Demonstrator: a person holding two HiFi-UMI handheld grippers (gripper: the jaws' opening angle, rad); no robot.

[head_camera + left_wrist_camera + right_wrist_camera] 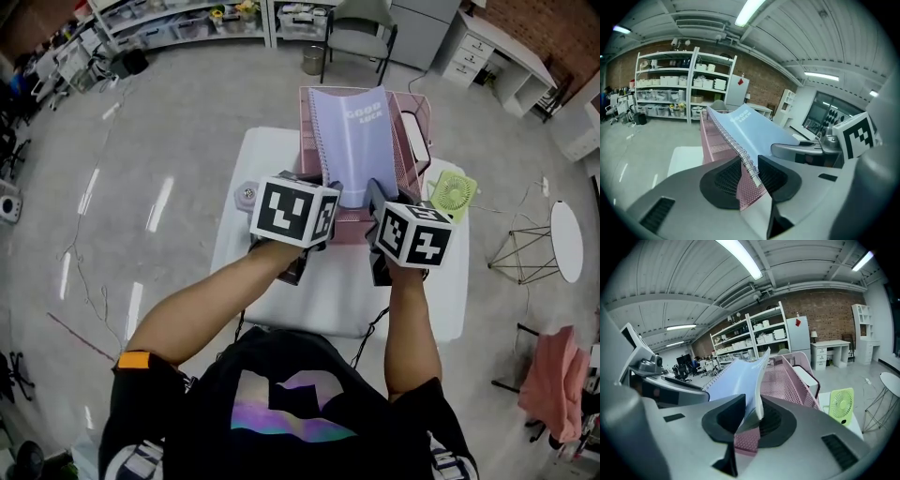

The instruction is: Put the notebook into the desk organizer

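A light blue spiral notebook [354, 141] stands upright and leans back in the front slot of the pink mesh desk organizer [311, 141] on the white table [251, 164]. My left gripper [325, 199] is at the notebook's lower left corner. In the left gripper view the spiral binding [749, 164] and a pink mesh wall [715, 136] lie between its pads, which stand apart from them. My right gripper [377, 201] holds the lower right corner. In the right gripper view its pads [725, 420] press on the notebook's page edge [752, 404].
A small green fan [454, 194] lies on the table right of the organizer. A white box [415, 141] sits in the organizer's right compartment. A round grey object [246, 194] rests at the table's left edge. A chair [361, 33] stands behind the table.
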